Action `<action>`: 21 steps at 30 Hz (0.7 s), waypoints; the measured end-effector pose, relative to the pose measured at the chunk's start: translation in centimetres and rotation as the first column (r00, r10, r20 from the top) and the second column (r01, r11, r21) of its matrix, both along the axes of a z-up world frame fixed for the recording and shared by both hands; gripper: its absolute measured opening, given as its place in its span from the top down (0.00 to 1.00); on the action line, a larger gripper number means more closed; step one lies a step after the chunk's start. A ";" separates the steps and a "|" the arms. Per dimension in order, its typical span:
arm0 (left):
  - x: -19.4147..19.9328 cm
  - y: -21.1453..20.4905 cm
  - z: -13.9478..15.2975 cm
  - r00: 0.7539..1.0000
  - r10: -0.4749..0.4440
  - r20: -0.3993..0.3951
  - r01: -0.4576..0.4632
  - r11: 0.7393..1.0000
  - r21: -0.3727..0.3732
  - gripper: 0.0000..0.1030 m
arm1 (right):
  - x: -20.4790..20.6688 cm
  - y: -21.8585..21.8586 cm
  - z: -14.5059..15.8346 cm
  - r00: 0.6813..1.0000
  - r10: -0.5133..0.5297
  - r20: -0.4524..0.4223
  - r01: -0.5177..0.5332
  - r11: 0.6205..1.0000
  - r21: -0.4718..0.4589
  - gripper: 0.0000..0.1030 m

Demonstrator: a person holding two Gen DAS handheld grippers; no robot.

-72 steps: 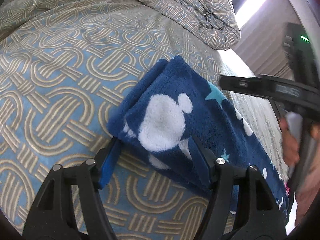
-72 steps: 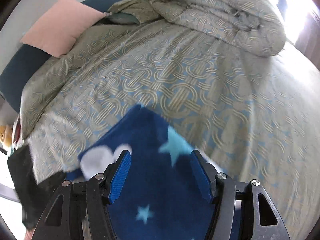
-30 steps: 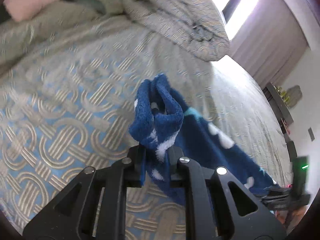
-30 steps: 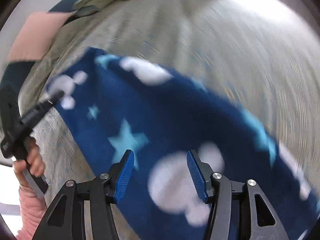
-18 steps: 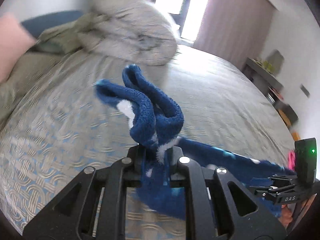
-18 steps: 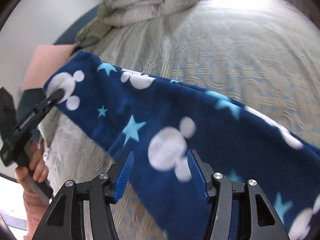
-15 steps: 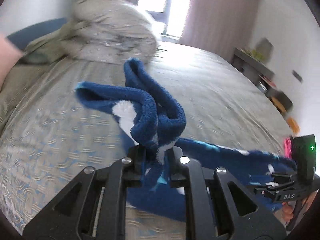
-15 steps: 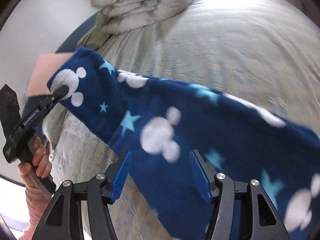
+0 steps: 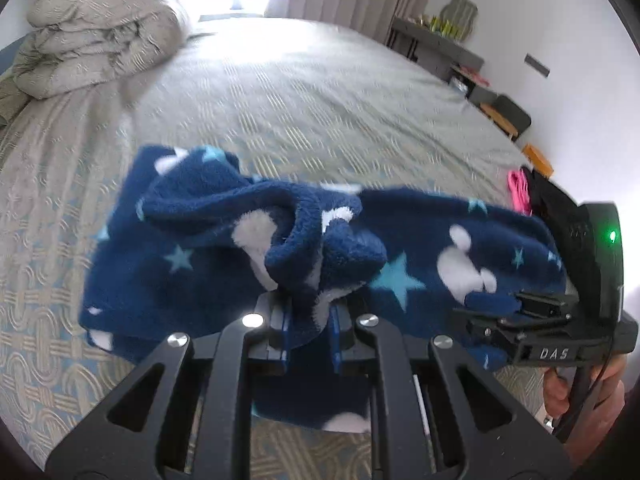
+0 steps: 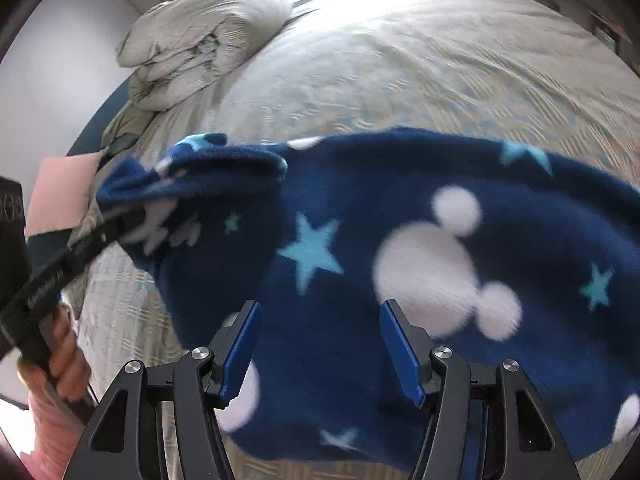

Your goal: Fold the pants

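Note:
The dark blue fleece pants (image 9: 200, 248) with white mouse heads and pale stars hang stretched sideways just above the bed. My left gripper (image 9: 308, 320) is shut on a bunched end of them, and the fleece bulges out over its jaws. In the right wrist view the left gripper (image 10: 132, 216) pinches that same end at the left. My right gripper (image 10: 320, 344) has its jaws wide apart. The pants (image 10: 400, 200) fill the gap, but both blue pads (image 10: 240, 344) show bare faces. In the left wrist view the right gripper (image 9: 504, 310) meets the pants' other end.
The patterned bed cover (image 9: 320, 100) spreads out beyond the pants. A rolled duvet (image 9: 100, 28) lies at the far left by the window, and a pink pillow (image 10: 64, 188) sits at the left edge. A shelf (image 9: 436, 44) and a chair (image 9: 508, 112) stand by the right wall.
My left gripper shut on the pants' end, then both grippers swung across the bed. The pants rose off the cover and now stretch between them. The fabric slid between the right jaws.

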State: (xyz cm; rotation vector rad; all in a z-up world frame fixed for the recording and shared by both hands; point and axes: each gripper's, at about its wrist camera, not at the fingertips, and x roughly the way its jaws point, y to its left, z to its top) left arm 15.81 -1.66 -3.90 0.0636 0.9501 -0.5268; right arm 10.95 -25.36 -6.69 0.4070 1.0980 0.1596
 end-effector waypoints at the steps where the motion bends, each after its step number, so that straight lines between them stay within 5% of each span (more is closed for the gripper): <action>1: -0.2 -0.2 -0.1 1.000 -0.002 -0.003 0.002 1.000 0.004 0.84 | -0.1 -0.3 -0.4 1.000 -0.008 -0.007 0.008 1.000 0.009 0.39; 6: -1.0 -1.1 1.0 0.999 -0.014 0.029 0.013 0.999 0.036 0.84 | -0.8 -1.9 -1.1 1.000 -0.019 -0.005 0.020 0.996 0.084 0.39; 9: -1.7 -1.7 4.0 0.989 -0.014 0.145 0.007 0.999 0.050 0.84 | -0.9 -2.0 -0.7 1.000 -0.024 0.011 0.023 0.996 0.087 0.39; 11: -2.7 -2.5 5.1 0.977 -0.093 0.194 0.087 0.996 0.037 0.82 | -0.8 -2.2 -0.5 0.999 -0.037 0.015 0.036 0.995 0.090 0.39; 13: -2.8 -4.2 2.7 0.979 -0.195 0.052 0.192 0.980 0.049 0.82 | -1.0 -2.7 -0.4 0.998 -0.058 0.020 0.056 0.993 0.107 0.39; 16: -2.6 -5.1 -2.1 0.980 -0.175 -0.099 0.183 0.979 0.087 0.81 | -1.4 -3.5 -0.4 0.996 -0.083 0.024 0.079 0.988 0.134 0.39; 21: -3.8 -5.6 -2.7 0.982 -0.181 -0.054 0.186 0.975 0.118 0.81 | -2.1 -4.2 -0.8 0.996 -0.088 -0.002 0.087 0.989 0.123 0.39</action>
